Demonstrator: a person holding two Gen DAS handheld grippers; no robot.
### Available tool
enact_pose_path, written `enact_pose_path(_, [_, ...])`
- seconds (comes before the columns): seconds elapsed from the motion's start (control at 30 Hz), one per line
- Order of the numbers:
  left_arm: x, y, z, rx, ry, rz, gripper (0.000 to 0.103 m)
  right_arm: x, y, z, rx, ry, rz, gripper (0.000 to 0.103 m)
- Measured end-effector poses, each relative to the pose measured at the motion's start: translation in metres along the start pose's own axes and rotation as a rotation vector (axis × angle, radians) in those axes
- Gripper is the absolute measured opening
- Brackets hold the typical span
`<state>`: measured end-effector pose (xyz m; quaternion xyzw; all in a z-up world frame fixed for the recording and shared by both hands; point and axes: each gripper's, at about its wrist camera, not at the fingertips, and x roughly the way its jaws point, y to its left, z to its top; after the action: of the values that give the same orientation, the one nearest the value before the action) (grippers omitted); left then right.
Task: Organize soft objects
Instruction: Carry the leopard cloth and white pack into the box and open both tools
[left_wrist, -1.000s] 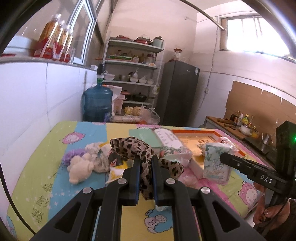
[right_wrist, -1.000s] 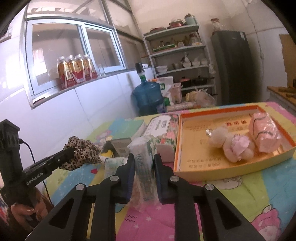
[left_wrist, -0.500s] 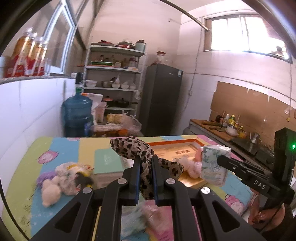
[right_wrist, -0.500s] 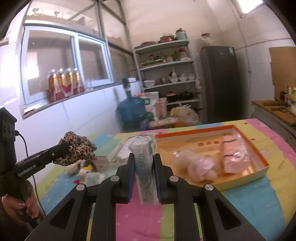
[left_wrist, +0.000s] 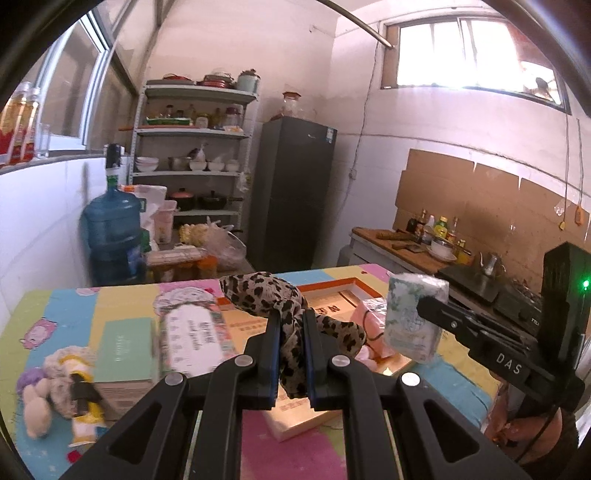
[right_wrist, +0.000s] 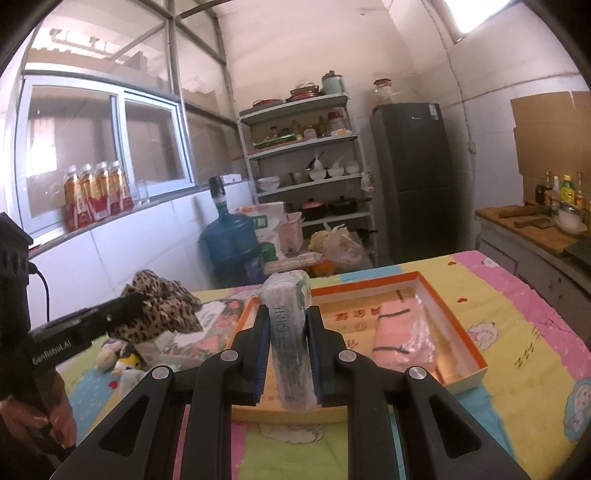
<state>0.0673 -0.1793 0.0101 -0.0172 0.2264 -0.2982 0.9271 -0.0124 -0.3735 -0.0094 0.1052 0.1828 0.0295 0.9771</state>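
Note:
My left gripper is shut on a leopard-print cloth, held in the air over the near left corner of the orange-rimmed tray. My right gripper is shut on a wrapped tissue pack, raised above the tray's near edge. That tissue pack also shows at the right of the left wrist view, and the leopard-print cloth at the left of the right wrist view. A pink packet lies inside the tray.
Flat boxes and a plush toy lie on the patterned tablecloth left of the tray. Behind the table stand a blue water jug, a shelf rack and a dark fridge. A counter runs along the right.
Both grippers have swung right and risen a little, carrying the cloth and the tissue pack from over the boxes and plush toy to over the tray.

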Motion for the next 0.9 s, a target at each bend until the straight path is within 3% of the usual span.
enact_pose_path(0.53, [0.074,-0.019,-0.025,-0.014,0.155,-0.004,0.011,0.057,-0.041,0.011,0.023,0.066,0.032,0.019])
enact_pose_path(0.9, [0.104,-0.021,-0.045,-0.031,0.248,-0.025,0.011,0.103,-0.041,0.011,-0.023,0.129,-0.033,0.019])
